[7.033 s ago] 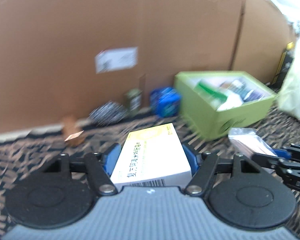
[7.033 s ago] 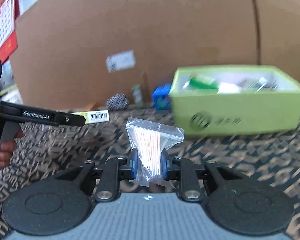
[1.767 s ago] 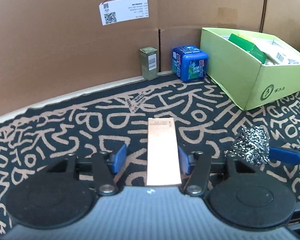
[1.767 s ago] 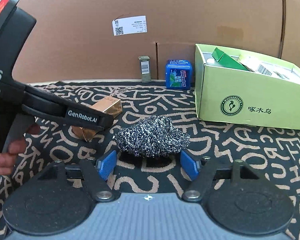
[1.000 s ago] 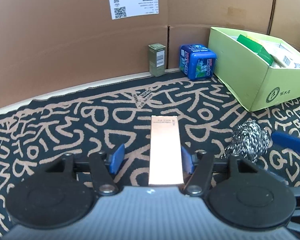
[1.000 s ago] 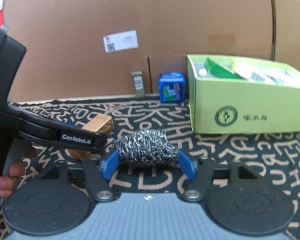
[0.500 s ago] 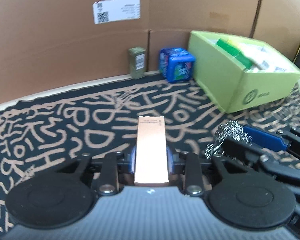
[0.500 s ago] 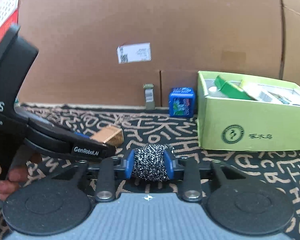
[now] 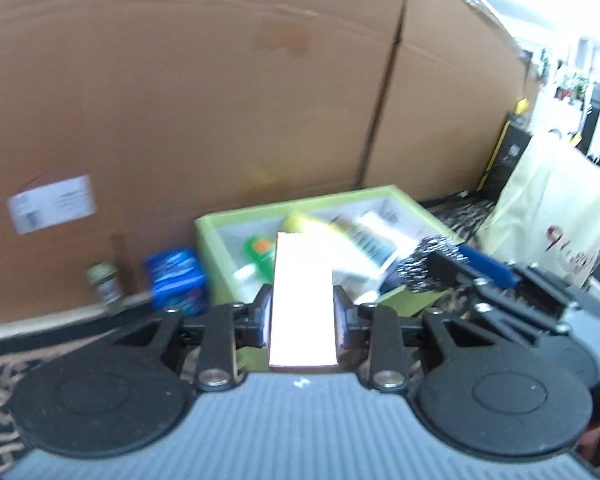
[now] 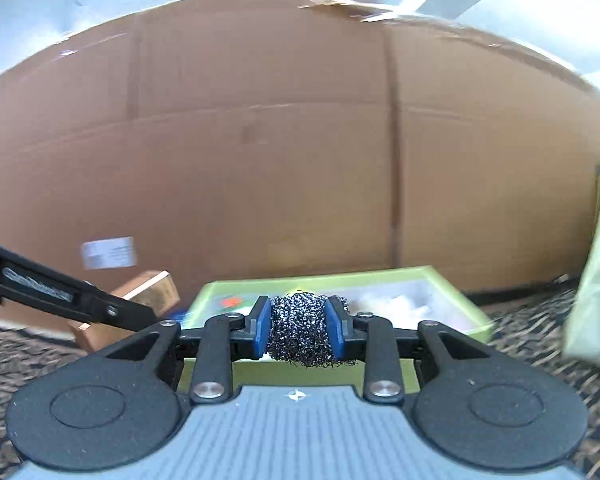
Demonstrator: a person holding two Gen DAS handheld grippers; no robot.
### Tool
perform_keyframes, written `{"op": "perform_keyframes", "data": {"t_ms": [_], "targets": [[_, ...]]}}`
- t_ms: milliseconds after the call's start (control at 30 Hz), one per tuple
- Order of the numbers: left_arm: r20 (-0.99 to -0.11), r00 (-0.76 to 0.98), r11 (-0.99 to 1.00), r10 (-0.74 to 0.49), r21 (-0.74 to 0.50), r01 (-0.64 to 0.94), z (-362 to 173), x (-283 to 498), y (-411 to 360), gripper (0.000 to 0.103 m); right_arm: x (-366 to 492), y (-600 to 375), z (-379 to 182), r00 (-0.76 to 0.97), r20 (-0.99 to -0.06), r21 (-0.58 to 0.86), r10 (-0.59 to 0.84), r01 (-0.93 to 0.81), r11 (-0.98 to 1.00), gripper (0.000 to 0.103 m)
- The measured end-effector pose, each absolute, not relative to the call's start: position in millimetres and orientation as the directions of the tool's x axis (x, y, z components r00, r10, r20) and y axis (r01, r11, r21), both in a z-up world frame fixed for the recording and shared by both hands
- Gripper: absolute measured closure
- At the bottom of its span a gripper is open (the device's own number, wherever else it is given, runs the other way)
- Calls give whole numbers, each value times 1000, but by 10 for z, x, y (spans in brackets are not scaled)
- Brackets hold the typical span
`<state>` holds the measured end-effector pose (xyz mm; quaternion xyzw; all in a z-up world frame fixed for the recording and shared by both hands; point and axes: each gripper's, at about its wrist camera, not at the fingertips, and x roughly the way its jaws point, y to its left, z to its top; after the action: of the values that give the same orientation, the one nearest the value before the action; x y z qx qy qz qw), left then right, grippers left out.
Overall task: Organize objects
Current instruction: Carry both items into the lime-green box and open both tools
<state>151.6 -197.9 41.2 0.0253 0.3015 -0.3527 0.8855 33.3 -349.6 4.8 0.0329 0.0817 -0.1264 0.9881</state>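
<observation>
Above the green box (image 9: 410,200), the left gripper (image 9: 302,316) is clenching a copper-coloured carton (image 9: 302,300) between its fingers, while the right gripper (image 10: 298,330) is squeezing a steel wool scourer (image 10: 300,332) just beside it, in front of the cardboard wall (image 10: 300,140).

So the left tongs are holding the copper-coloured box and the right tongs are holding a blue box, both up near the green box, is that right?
Not quite. The right tongs hold the steel wool scrubber, not a blue box; the right wrist view shows it squeezed between the pads. The rest stands: the left tongs hold the copper-coloured box, both near the green box.
</observation>
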Motion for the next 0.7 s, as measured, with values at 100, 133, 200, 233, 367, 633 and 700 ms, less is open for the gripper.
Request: {"op": "perform_keyframes", "data": {"t_ms": [100, 133, 200, 233, 367, 633, 700], "targets": [[-548, 533, 723, -645, -211, 658, 460, 1664, -2321, 74, 464, -3769, 65, 945, -158, 21, -286, 293, 956, 70], [-546, 538, 725, -642, -204, 658, 464, 1713, -2440, 73, 518, -3842, 61, 941, -150, 4, -303, 307, 952, 70], [-546, 553, 735, -630, -188, 652, 476, 1822, -2667, 74, 645, -3974, 48, 936, -140, -39, -324, 322, 946, 69], [-546, 550, 733, -632, -190, 653, 475, 1865, -2760, 74, 696, -4031, 46, 934, -137, -52, -329, 325, 944, 69], [-567, 532, 738, -629, -221, 637, 375, 2123, -3056, 74, 887, -4226, 46, 928, -120, -90, -352, 342, 935, 68], [-533, 581, 761, -615, -209, 614, 40, 2163, -2964, 16, 1047, -4420, -260, 913, -166, -70, -373, 367, 928, 28], [-539, 585, 766, -606, -198, 612, 2, 2140, -2912, 15, 959, -4391, -360, 910, -157, -68, -384, 378, 923, 25]]}}
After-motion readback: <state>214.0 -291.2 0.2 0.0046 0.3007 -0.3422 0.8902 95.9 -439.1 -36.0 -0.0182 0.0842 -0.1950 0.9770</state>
